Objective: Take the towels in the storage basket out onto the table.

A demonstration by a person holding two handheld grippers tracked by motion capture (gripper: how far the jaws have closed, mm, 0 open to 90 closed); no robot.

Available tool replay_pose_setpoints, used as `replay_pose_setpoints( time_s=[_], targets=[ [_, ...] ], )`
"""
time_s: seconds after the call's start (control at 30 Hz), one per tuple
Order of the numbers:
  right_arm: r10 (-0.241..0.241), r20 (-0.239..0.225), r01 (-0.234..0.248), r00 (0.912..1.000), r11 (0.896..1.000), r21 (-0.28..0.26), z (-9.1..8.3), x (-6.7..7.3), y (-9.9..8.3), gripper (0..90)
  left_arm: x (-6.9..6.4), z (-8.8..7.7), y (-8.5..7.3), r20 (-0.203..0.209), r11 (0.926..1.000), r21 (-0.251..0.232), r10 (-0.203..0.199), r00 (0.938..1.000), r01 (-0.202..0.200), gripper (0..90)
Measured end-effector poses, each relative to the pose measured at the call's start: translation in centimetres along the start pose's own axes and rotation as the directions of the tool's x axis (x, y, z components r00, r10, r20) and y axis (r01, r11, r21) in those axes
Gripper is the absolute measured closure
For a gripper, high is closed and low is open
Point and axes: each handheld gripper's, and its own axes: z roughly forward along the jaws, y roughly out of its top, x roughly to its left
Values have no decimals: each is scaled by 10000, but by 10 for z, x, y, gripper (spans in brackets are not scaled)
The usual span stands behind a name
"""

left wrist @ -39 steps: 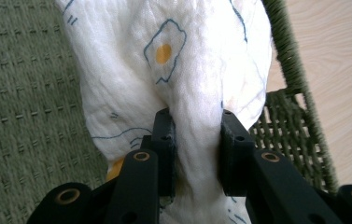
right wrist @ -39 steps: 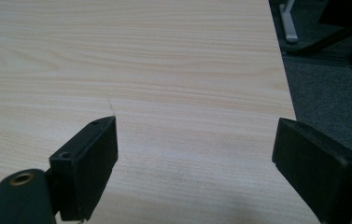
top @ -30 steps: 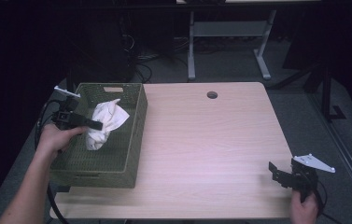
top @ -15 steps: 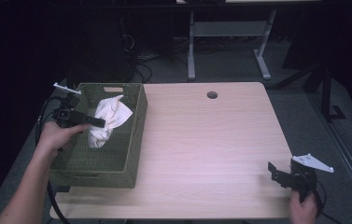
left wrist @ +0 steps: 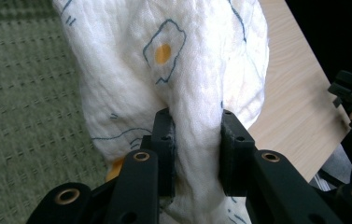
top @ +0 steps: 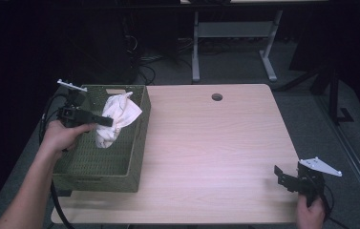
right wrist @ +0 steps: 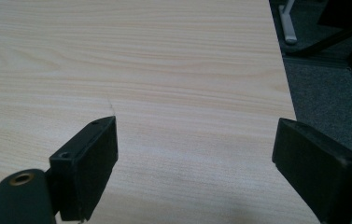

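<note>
The left hand-held gripper [top: 102,119] is clamped on a white egg-print cloth [top: 115,117], which hangs over the green basket [top: 134,157] — the bare desk [top: 216,143] lies to its right. The right hand-held gripper [top: 282,177] waits wide open, empty — well apart.

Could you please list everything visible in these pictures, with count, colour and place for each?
Pale wooden table: one, light wood grain, centre of the high view, with a round dark cable hole near its far edge.
Olive-green perforated basket: one, on the table's left side.
White crinkled cloth with fried-egg print: one, white with yellow and blue marks, lifted above the basket, clamped in the left tool.
Grey metal desk frame: one, on the dark floor beyond the table.
Left tool: one, black, shut on the cloth, over the basket.
Right tool: one, black, jaws wide apart, above the table's near right corner.
Hands: two, left hand and right hand.
</note>
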Motion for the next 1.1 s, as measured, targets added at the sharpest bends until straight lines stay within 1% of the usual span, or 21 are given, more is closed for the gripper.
replay_pose_setpoints(
  time_s=[0.07, 0.2, 0.23, 0.3, 0.57, 0.63, 0.7, 0.83, 0.87, 1.0, 1.07, 1.1],
  targets=[
    [7, -17, -7, 10000, 10000, -4, 0, 0, 0, 139, -5, 1, 3, 24, 9999, 50, 129, 9999, -129, 709],
    [20, -22, -20, 10000, 10000, -16, -1, 0, 0, 139, -9, 4, 5, 99, 9998, 48, 167, 9998, -167, 709],
    [32, -18, -32, 10000, 10000, -17, -1, 0, 0, 139, -9, 4, 6, 121, 9997, 90, 230, 9997, -231, 708],
    [32, -12, -32, 10000, 10000, -20, 0, 0, 0, 139, -11, 7, 6, 135, 9998, 67, 190, 9997, -191, 708],
    [0, -25, 0, 10000, 10000, -4, 0, 0, 0, 139, -19, 9, 12, 271, 9997, 18, 254, 9993, -255, 708],
    [-18, -6, 18, 10000, 10000, 11, 0, 0, -1, 139, -23, 12, 15, 336, 9991, 87, 424, 9985, -427, 707],
    [-15, -7, 15, 10000, 10000, 11, 0, 1, -1, 139, -25, 14, 15, 361, 9990, 71, 428, 9984, -431, 707],
    [-9, -10, 9, 10000, 10000, 10, 0, 0, -1, 139, -35, 22, 19, 533, 9978, 142, 641, 9965, -649, 707],
    [-9, -10, 9, 10000, 10000, 10, 0, 0, -1, 139, -35, 22, 19, 533, 9978, 142, 641, 9965, -649, 707],
    [29, -41, -29, 10000, 10000, -22, -1, 0, -1, 139, -43, 29, 22, 670, 9967, 177, 777, 9947, -791, 707],
    [15, -40, -15, 10000, 10000, -25, -1, 0, -1, 139, -48, 33, 24, 741, 9968, 106, 786, 9942, -796, 707],
    [21, -51, -21, 10000, 10000, -38, -1, -1, -1, 139, -52, 37, 25, 789, 9959, 129, 885, 9929, -898, 707]
  ],
)
